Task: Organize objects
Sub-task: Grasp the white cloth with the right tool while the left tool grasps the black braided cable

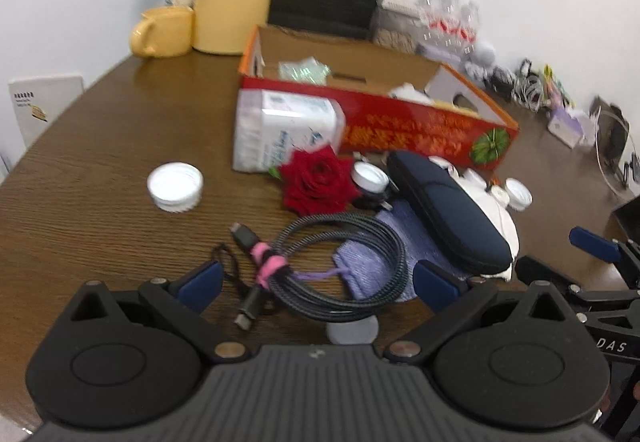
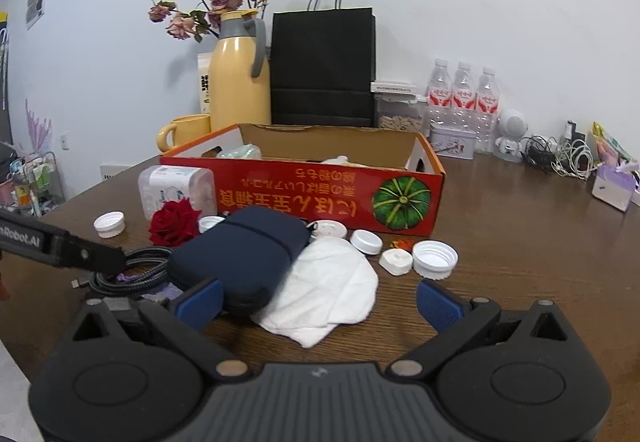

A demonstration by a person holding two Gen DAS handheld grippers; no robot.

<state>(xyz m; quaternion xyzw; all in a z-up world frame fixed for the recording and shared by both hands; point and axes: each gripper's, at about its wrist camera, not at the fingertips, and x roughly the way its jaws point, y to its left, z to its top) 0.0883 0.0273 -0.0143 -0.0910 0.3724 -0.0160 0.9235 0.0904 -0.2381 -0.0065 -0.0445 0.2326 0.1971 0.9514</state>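
A red cardboard box (image 1: 400, 121) (image 2: 304, 193) lies open on the brown table. In front of it lie a tissue pack (image 1: 284, 129) (image 2: 176, 185), a red rose (image 1: 316, 179) (image 2: 174, 222), a navy case (image 1: 448, 209) (image 2: 244, 254), a white cloth (image 2: 328, 290), a coiled black cable (image 1: 344, 262) (image 2: 132, 270) on a purple pouch (image 1: 376, 254), and several white caps (image 2: 434, 258). My left gripper (image 1: 318, 282) is open, its fingers on either side of the cable coil. My right gripper (image 2: 320, 300) is open over the cloth and case.
A yellow thermos (image 2: 238, 81), yellow mug (image 2: 184, 129), black paper bag (image 2: 324, 69), water bottles (image 2: 464, 89), a tin (image 2: 452, 141) and tangled cords (image 2: 560, 157) stand at the back. A lone white cap (image 1: 174, 185) lies left. The right gripper shows in the left wrist view (image 1: 592, 242).
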